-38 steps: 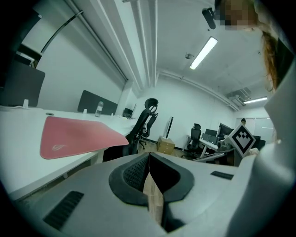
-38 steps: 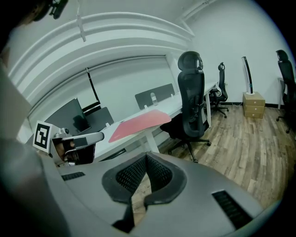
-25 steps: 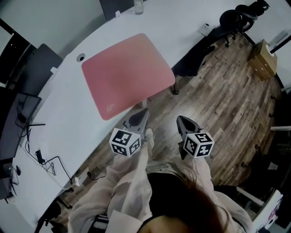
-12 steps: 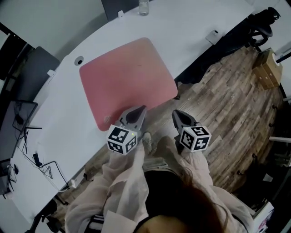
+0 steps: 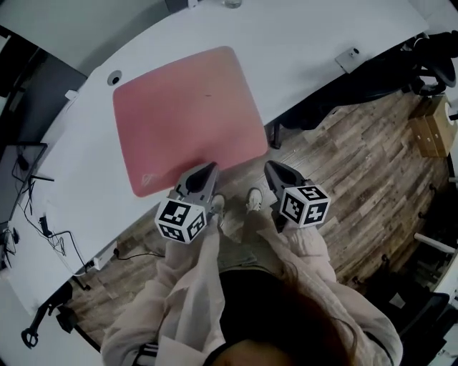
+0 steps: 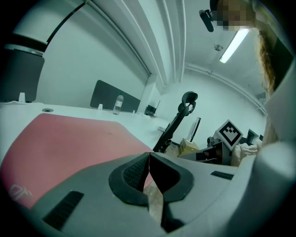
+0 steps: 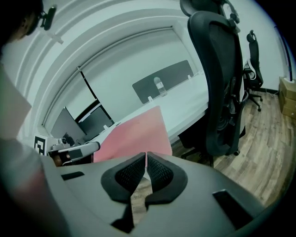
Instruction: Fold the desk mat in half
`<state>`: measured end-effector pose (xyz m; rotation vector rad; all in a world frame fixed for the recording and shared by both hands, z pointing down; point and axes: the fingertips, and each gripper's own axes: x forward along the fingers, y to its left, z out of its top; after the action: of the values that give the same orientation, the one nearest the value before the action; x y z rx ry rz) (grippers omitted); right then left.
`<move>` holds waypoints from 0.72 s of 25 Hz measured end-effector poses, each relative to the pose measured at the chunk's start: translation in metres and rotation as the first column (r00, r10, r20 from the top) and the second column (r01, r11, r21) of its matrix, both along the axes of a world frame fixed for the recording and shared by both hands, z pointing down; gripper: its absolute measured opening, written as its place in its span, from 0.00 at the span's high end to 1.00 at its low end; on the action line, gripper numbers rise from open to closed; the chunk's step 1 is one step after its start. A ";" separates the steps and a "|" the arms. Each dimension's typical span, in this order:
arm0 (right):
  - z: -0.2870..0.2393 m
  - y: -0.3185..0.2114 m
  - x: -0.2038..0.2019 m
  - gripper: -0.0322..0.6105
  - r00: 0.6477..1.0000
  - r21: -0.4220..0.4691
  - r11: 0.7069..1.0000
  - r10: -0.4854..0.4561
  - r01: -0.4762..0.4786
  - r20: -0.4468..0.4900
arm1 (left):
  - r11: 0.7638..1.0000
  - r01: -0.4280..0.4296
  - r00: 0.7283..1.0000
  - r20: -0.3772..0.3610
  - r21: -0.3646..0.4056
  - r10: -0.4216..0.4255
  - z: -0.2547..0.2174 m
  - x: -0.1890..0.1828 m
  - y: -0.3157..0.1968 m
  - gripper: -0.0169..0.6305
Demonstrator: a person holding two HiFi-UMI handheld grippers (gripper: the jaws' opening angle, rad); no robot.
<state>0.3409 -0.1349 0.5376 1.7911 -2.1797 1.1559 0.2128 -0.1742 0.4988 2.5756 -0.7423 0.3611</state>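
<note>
With the pink desk mat (image 5: 187, 114) lying flat on the white desk (image 5: 300, 43) and the left gripper (image 5: 208, 167) and right gripper (image 5: 270, 166) hovering by its near edge, jaws pressed together on nothing, each should spread, pinch a near corner and lift evenly.

My left gripper (image 5: 208, 168) covers a bit of the mat's (image 5: 186, 114) near edge; the bottle (image 5: 231, 3) is cropped at the top edge.

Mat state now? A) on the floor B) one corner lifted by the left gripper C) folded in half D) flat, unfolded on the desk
D: the pink mat lies flat and unfolded on the white desk; the left gripper and right gripper are shut on nothing.
</note>
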 end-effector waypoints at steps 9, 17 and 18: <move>0.047 -0.022 0.022 0.63 0.980 -0.106 0.977 -0.173 0.183 0.093 | 0.976 0.206 0.977 0.068 -0.075 -0.202 0.031 0.009 0.008 0.93; 0.067 -0.059 0.015 0.53 0.942 -0.069 0.960 -0.249 0.270 0.224 | 0.938 0.336 0.933 0.166 -0.089 -0.318 0.053 0.005 0.023 0.93; 0.070 -0.063 0.014 0.53 0.938 -0.072 0.958 -0.255 0.278 0.236 | 0.932 0.349 0.928 0.172 -0.094 -0.330 0.055 0.004 0.025 0.93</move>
<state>0.3545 -0.1977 0.6075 1.3269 -2.3399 1.4325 0.2167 -0.1497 0.5539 2.2646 -1.1641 0.4792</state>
